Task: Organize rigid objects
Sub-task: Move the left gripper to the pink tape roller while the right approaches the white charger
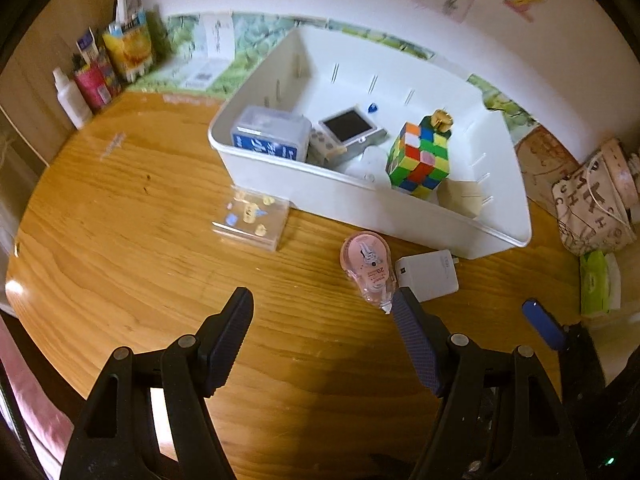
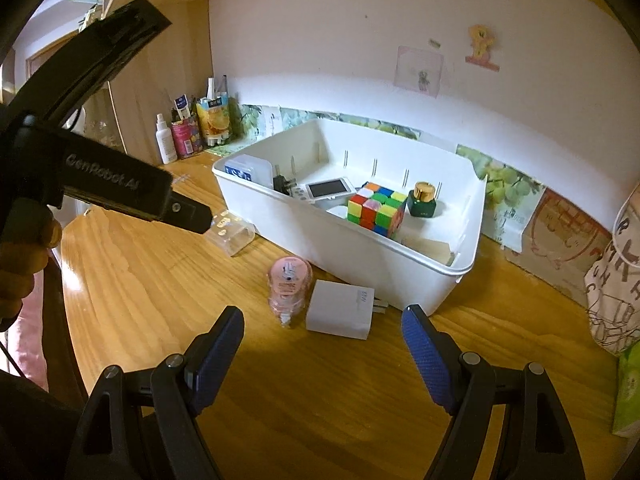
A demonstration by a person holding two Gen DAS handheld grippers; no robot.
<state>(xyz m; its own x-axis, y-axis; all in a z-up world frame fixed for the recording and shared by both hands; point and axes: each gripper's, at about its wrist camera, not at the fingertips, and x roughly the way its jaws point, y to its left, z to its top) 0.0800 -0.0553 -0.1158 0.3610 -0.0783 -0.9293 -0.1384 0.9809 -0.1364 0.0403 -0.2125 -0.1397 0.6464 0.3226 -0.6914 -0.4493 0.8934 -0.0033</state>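
Both grippers hang wide open and empty over the wooden desk: left gripper low over bare wood, right gripper just short of the white charger and the pink correction tape beside it. A clear sticker box lies further left. Past them the white bin holds a Rubik's cube, green bottle, handheld console and blue-labelled box. Open wood runs near and left.
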